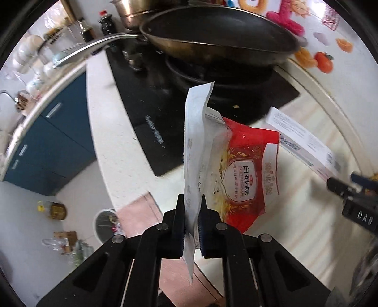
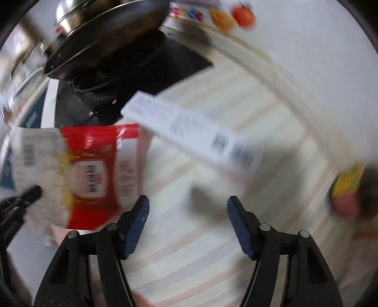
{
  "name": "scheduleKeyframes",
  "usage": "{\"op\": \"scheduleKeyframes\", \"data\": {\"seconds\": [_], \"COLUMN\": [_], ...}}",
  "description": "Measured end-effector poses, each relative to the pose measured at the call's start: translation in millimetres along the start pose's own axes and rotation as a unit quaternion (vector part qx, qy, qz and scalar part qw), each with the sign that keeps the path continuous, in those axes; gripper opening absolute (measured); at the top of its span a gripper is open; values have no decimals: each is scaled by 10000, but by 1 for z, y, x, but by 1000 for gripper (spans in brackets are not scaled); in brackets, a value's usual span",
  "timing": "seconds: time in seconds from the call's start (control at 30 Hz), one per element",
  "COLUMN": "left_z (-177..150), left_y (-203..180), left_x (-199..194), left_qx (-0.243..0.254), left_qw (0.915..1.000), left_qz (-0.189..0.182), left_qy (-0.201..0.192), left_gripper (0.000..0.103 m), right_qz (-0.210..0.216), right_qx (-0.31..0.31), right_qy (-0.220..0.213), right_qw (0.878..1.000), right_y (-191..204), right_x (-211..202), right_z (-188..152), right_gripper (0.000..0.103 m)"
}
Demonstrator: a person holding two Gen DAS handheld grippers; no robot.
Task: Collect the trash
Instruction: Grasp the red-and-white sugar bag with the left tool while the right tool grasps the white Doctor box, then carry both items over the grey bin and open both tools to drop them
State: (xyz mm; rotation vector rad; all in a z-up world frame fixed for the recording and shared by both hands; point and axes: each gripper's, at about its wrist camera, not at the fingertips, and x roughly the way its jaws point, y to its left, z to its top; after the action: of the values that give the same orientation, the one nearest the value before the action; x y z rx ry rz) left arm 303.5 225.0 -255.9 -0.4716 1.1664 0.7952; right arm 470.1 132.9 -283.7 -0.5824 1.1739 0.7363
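— Pinching anything on the left?

— Yes. My left gripper has its fingers pressed onto the white edge of the sugar bag, which hangs lifted above the counter. Its red printed face turns to my right.

— And the right?

— My right gripper stands spread wide with nothing between the blue pads. It hovers over the striped cloth. A white box lies ahead of it on that cloth, touching nothing of mine.

— What's around you?

— A black hob beside the cloth, with a wok on it and a steel pot behind. Fruit stickers on the white wall. Blue cabinets beyond the counter, and a bin on the floor below.

— Anything unclear?

— The right view is smeared with blur, so the box's print is unreadable. A yellow and pink thing at its right edge I cannot identify. The bag's lower corner is hidden behind my left fingers.
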Motion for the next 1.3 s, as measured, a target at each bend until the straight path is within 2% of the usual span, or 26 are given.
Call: {"op": "scheduleKeyframes", "data": {"seconds": [0.13,0.23,0.4,0.53,0.57,0.6,0.63,0.83,1.03,1.23,1.3], "left_z": [1,5,8,9,9,8,7,4,-5,-18,-24], "left_y": [-8,-3,-3,-4,-5,-5,-5,-3,7,47,64], "left_x": [15,28,30,30,29,28,29,21,-12,-52,-66], "left_qx": [-250,-368,-459,-442,-428,-417,-413,-336,-188,-337,-419], "left_qw": [9994,9987,9981,9982,9983,9984,9984,9991,9998,9986,9978], "left_qz": [231,308,330,315,309,300,283,144,-43,-177,-205], "left_qy": [98,184,243,249,244,243,251,219,-65,-357,-461], "left_gripper": [6,6,7,7,7,7,7,6,6,6,6], "right_qz": [-562,-734,-695,-534,-407,-250,-173,106,249,426,515], "right_qx": [-821,-1195,-1446,-1346,-1210,-1045,-982,-296,466,869,903], "right_qy": [247,515,1019,1307,1286,1345,1363,1191,687,262,116], "right_qw": [9947,9888,9818,9808,9834,9851,9856,9924,9962,9950,9945], "right_y": [12,13,4,-6,-10,-16,-18,-40,-60,-55,-38], "right_x": [27,46,79,95,94,92,91,72,34,-7,-24], "right_z": [34,51,59,57,55,52,50,12,-26,-52,-57], "right_gripper": [80,80,80,79,75,64,63,56,51,50,50]}}
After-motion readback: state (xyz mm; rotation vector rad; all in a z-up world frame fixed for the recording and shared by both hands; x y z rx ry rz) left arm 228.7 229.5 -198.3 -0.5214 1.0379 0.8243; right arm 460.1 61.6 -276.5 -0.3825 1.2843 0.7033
